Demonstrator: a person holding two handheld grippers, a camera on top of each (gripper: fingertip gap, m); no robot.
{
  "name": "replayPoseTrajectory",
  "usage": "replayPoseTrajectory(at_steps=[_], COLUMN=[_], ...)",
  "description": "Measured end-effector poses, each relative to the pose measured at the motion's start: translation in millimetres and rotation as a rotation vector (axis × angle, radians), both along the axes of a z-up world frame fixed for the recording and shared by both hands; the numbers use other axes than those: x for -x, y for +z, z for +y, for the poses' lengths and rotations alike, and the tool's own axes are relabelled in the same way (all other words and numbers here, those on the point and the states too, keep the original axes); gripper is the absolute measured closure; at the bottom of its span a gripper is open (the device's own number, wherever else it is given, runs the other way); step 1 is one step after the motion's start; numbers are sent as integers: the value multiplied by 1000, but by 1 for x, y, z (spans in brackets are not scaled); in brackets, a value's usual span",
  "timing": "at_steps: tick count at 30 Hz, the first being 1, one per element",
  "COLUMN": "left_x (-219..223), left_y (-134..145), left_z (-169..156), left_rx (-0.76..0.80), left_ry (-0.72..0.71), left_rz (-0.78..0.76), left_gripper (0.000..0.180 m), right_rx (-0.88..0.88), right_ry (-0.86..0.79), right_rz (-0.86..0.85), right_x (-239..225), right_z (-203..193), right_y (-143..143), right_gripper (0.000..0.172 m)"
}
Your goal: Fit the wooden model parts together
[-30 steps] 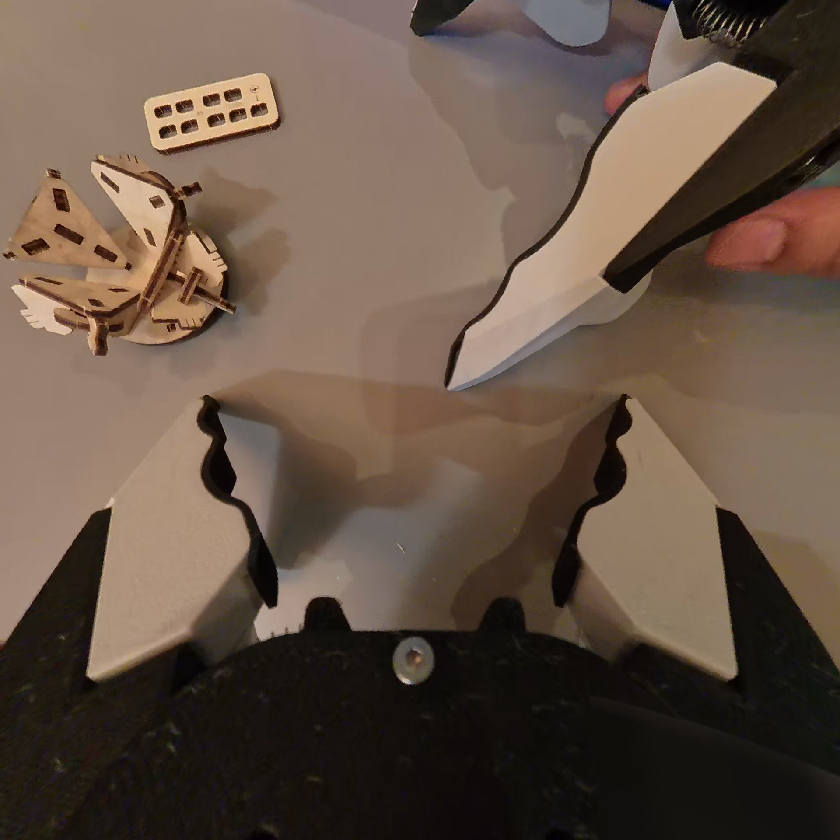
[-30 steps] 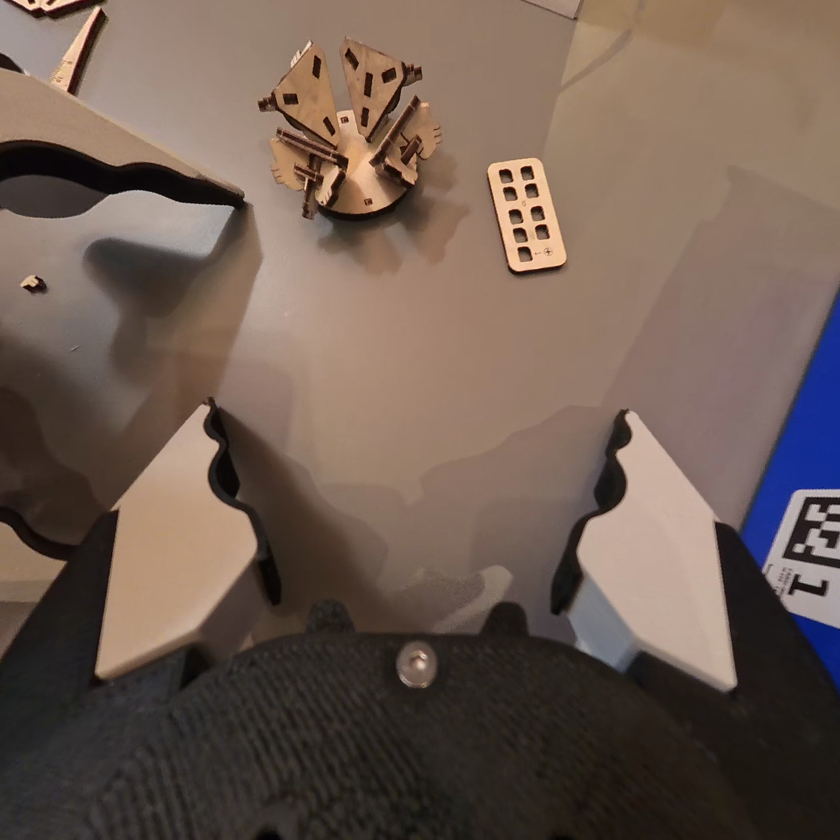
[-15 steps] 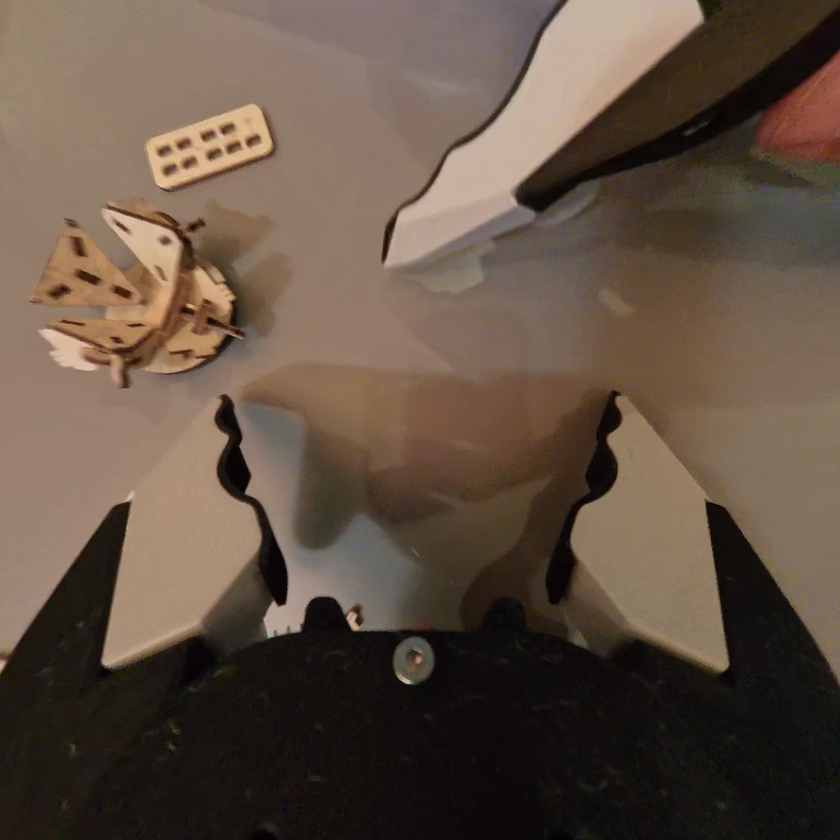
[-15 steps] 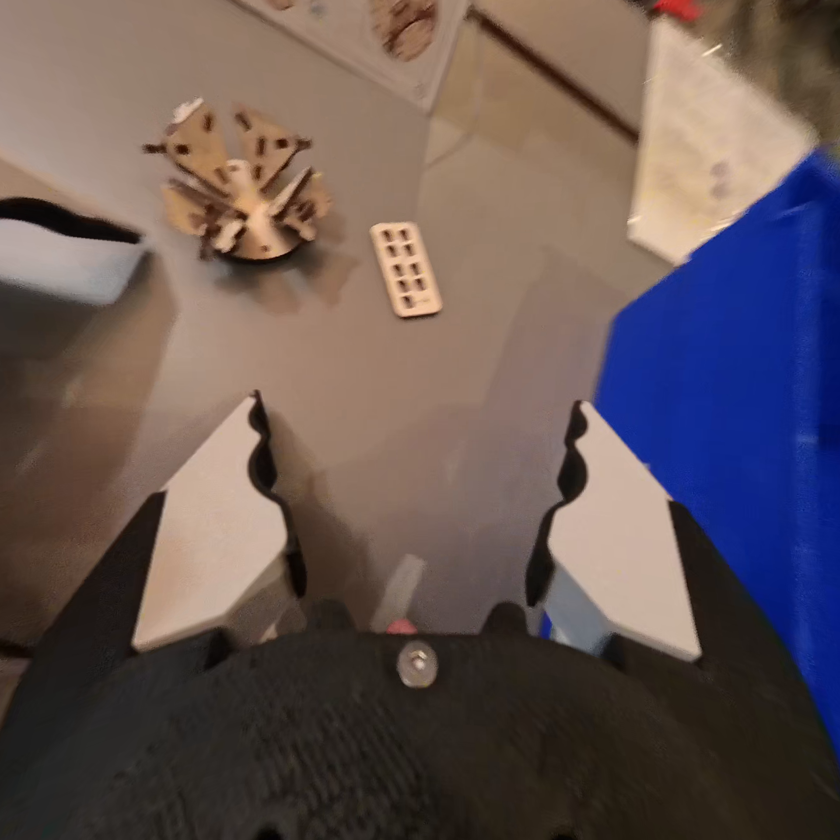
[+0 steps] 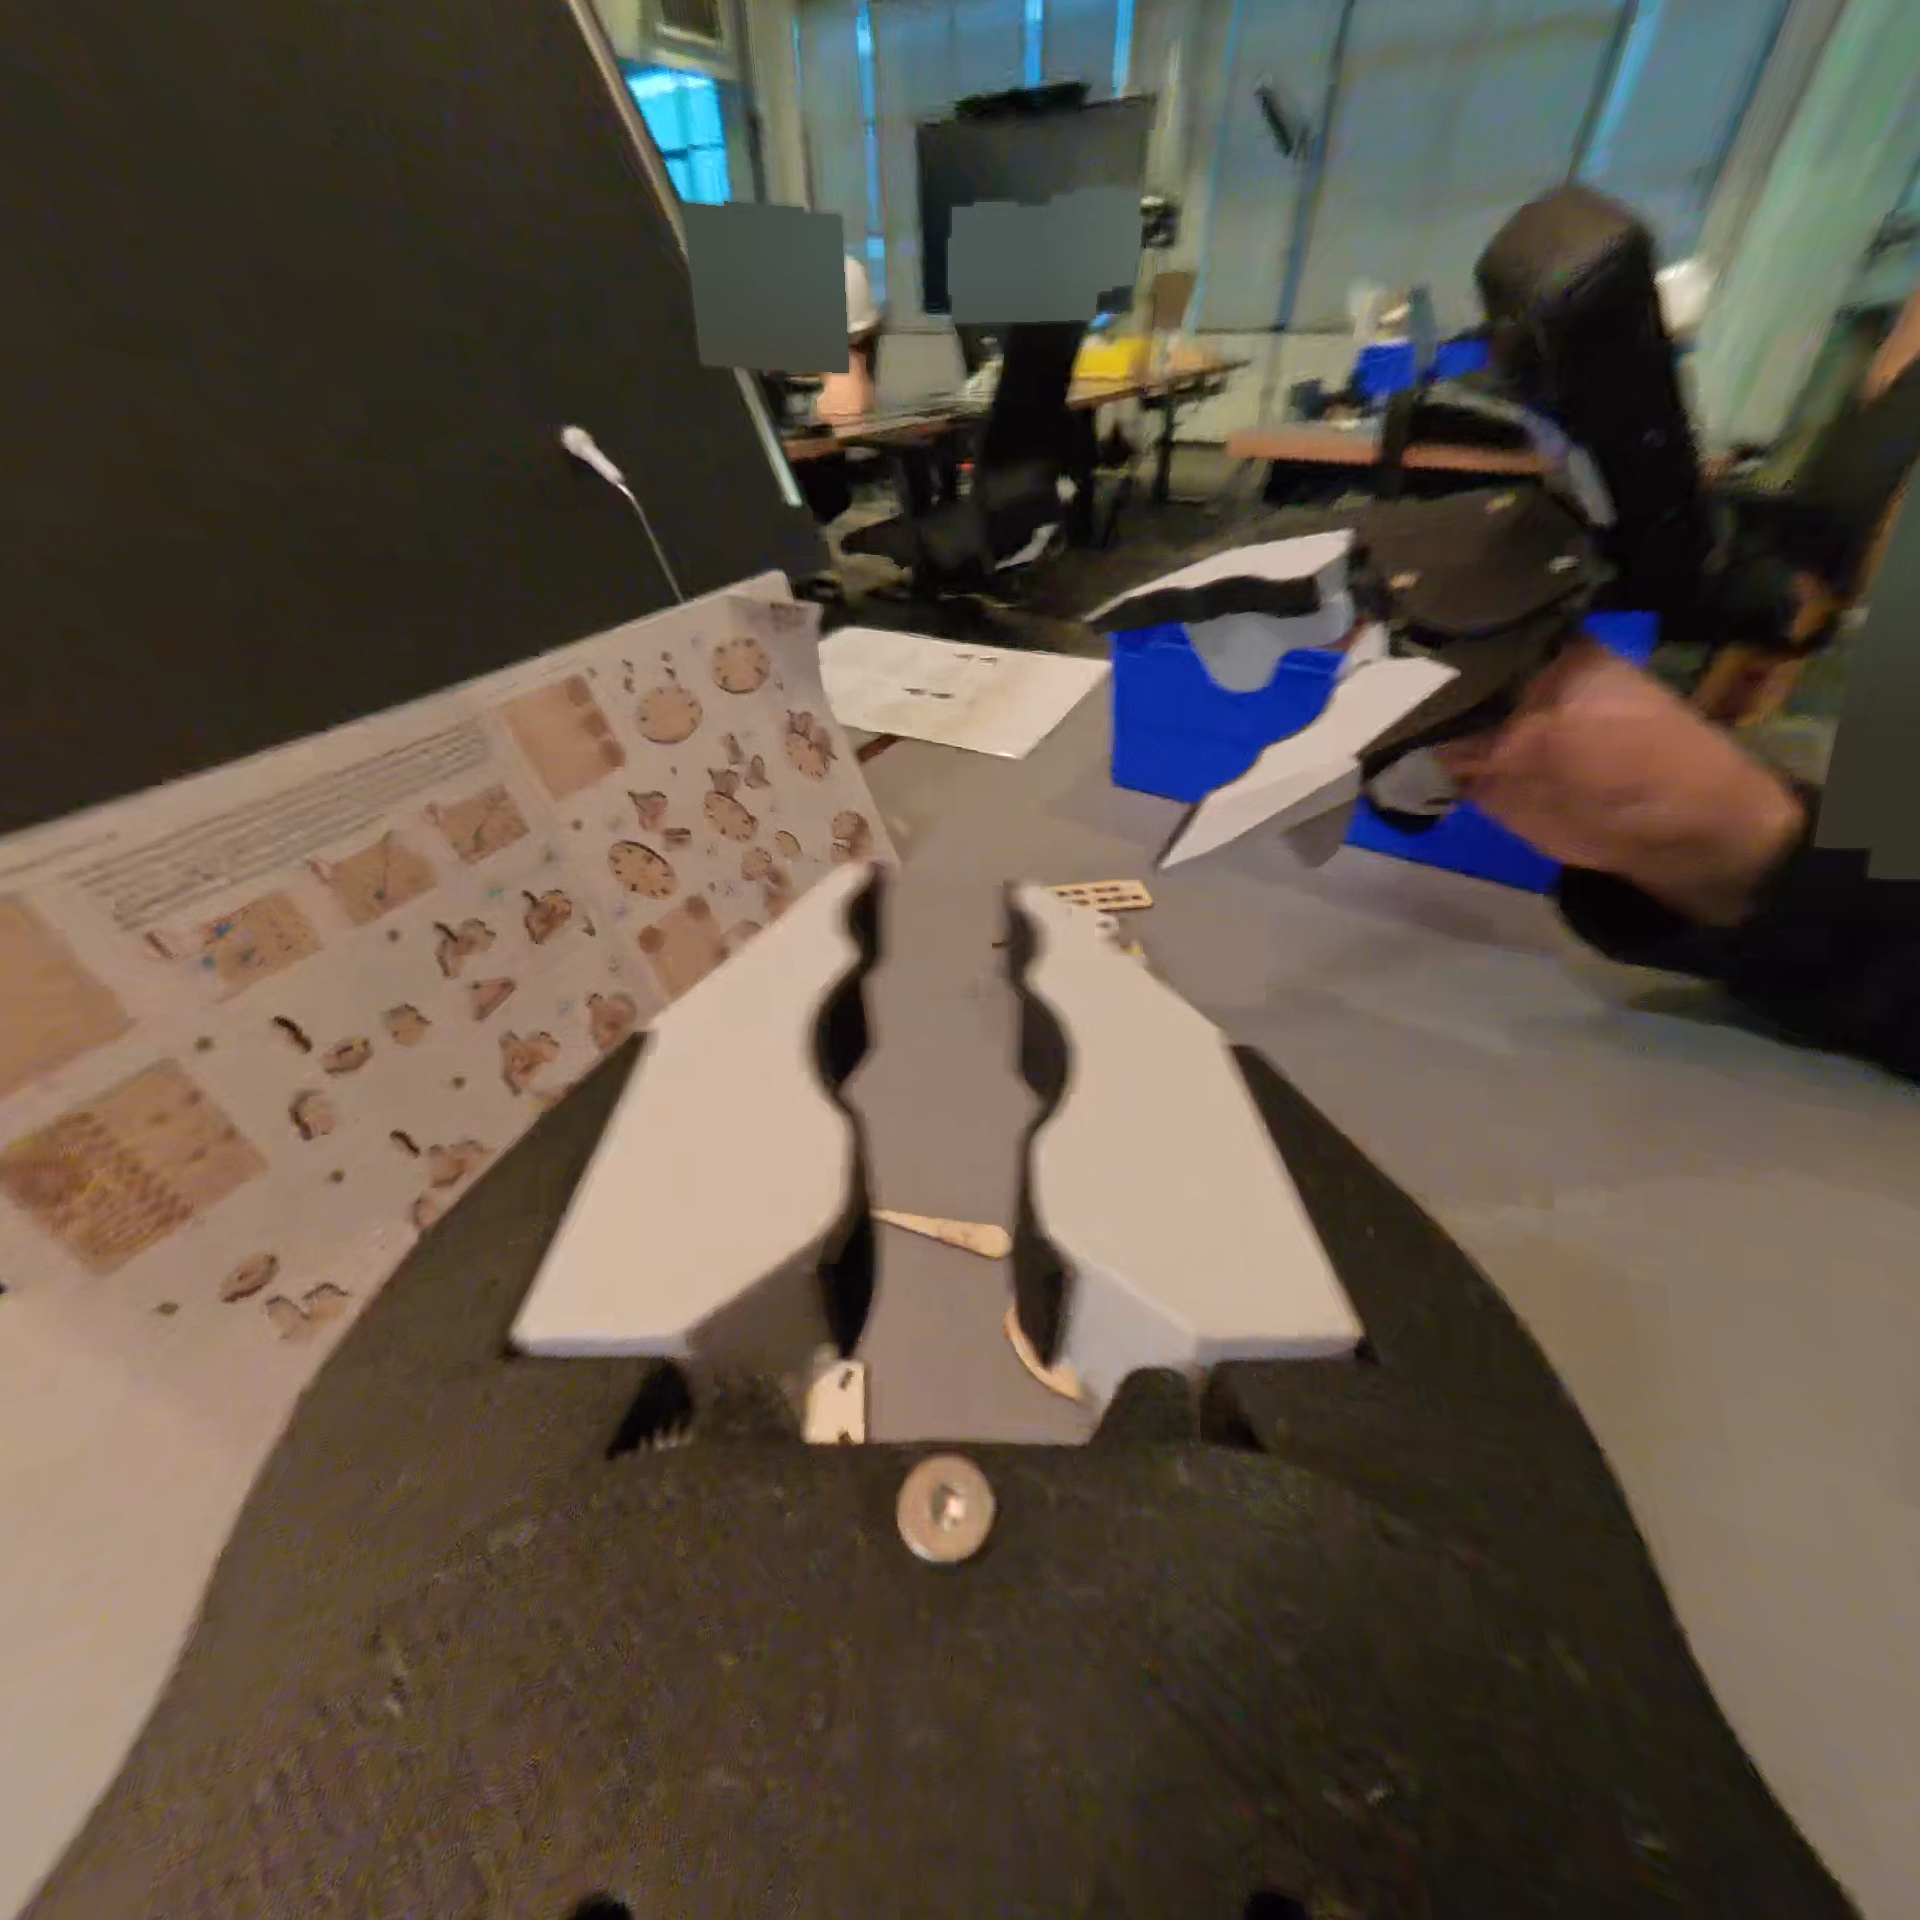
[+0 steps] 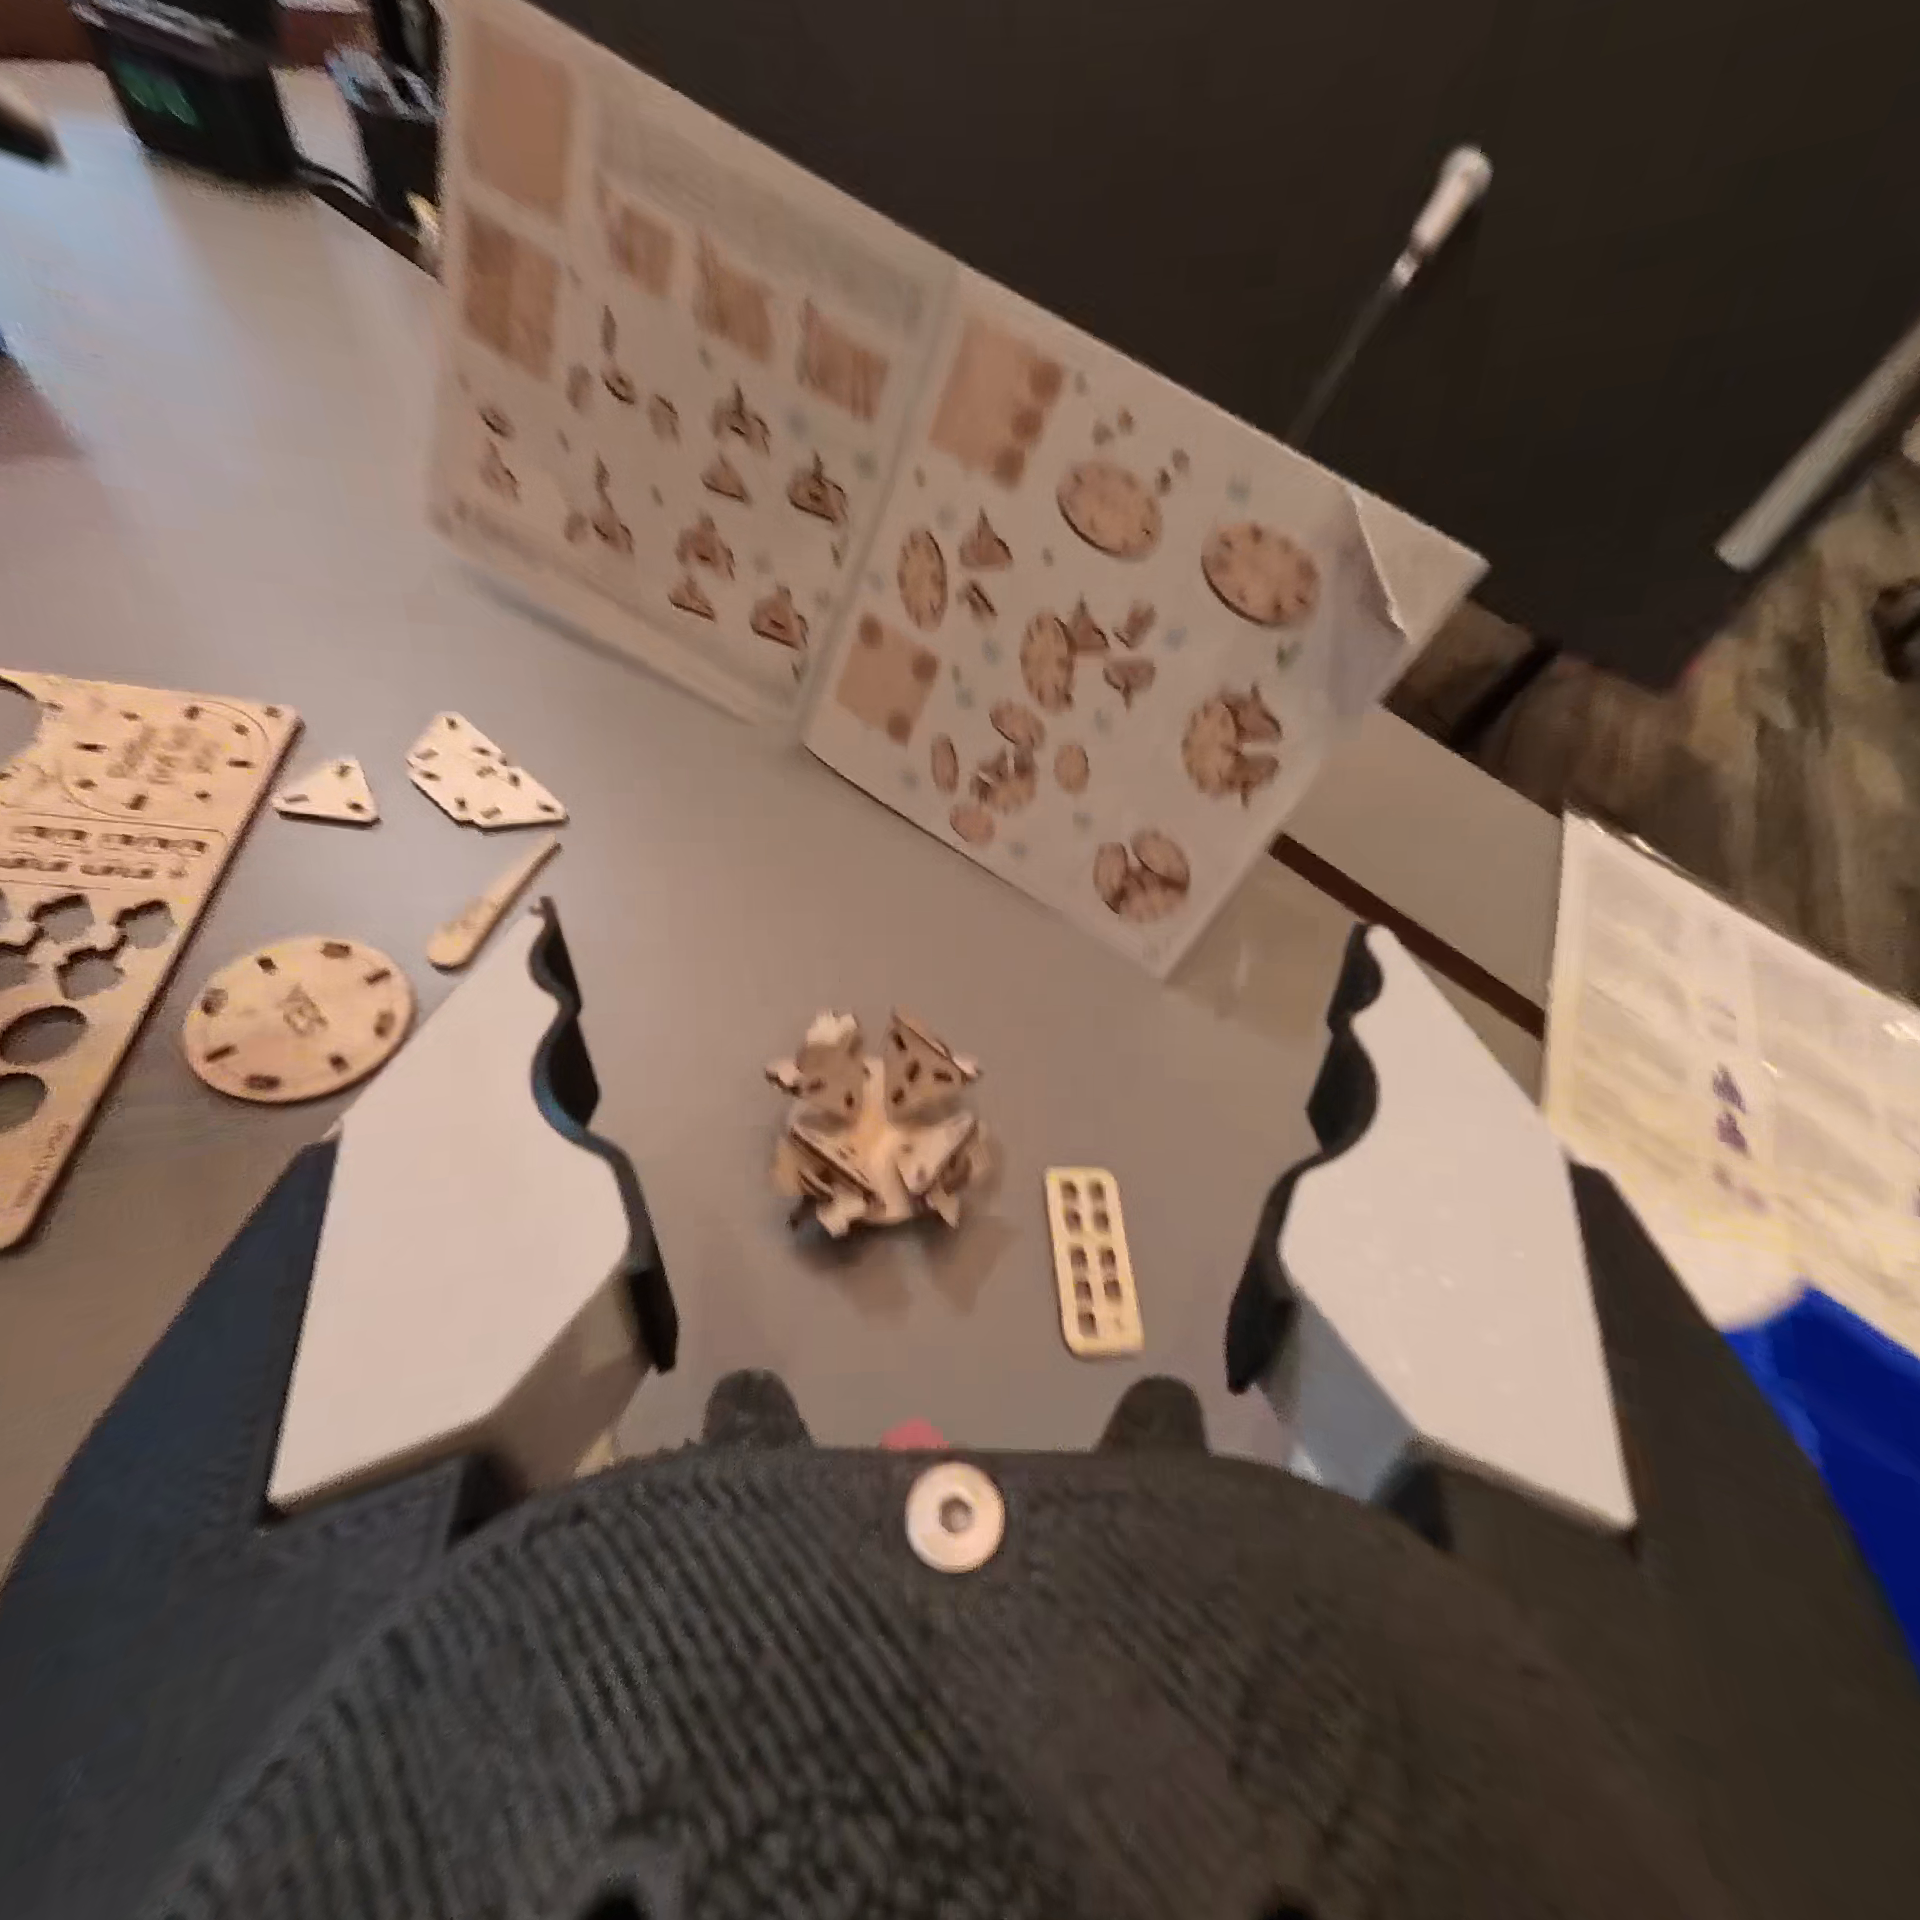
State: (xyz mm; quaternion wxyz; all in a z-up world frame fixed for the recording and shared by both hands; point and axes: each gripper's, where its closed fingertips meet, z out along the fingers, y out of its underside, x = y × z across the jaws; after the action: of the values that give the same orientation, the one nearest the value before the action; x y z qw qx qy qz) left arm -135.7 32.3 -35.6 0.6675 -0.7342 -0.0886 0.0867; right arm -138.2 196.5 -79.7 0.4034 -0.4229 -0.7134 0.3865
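Counting ahead of right hand-held gripper (image 6: 951,940), jaws wide apart, bare: one wooden model (image 6: 878,1138) between fingers, one slotted strip (image 6: 1093,1259) beside it, one disc (image 6: 298,1016), two triangles (image 6: 416,784) left. Left hand-held gripper (image 5: 943,906) narrowly parted, bare. Grey tabletop (image 6: 727,935); blurred office behind.

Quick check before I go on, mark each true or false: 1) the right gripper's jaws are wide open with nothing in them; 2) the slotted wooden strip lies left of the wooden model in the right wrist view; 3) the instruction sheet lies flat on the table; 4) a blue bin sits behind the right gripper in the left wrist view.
1) True: the right gripper stands wide open, nothing between its fingers.
2) False: the slotted wooden strip lies right of the wooden model.
3) False: the instruction sheet stands propped against the dark panel.
4) True: the blue bin sits behind it.
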Motion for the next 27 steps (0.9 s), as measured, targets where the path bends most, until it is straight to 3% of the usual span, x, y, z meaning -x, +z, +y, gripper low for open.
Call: replayPoseTrajectory(at_steps=[1, 4, 5, 9, 10, 14, 19, 23, 27], left_x=[-3, 9, 8, 10, 16, 19, 16, 21, 20], left_y=[-5, -22, -26, -43, -49, -63, -60, -59, -62], left_z=[-7, -20, -21, -22, -24, -30, -32, -35, -34], left_rx=[-1, -40, -68, 11, 58, 129, 94, 103, 116], left_ry=[-53, 24, 27, 56, 97, 120, 92, 137, 135], left_rz=[-33, -114, -117, -78, -43, -16, -56, -31, -22], left_gripper=[180, 180, 180, 180, 180, 180, 178, 156, 152], right_rx=[23, 129, 146, 217, 236, 254, 279, 295, 250], right_ry=[51, 146, 137, -52, -24, 48, 16, 33, 27], right_rz=[8, -31, -47, -60, -55, 10, 39, -4, -19], right_x=[2, -1, -3, -8, -11, -18, -18, -16, -16], right_z=[-11, -26, -20, 41, 45, 49, 53, 50, 50], right_y=[-2, -19, -24, -33, -30, -17, -19, -30, -35], right_gripper=[32, 80, 88, 73, 75, 106, 120, 124, 128])
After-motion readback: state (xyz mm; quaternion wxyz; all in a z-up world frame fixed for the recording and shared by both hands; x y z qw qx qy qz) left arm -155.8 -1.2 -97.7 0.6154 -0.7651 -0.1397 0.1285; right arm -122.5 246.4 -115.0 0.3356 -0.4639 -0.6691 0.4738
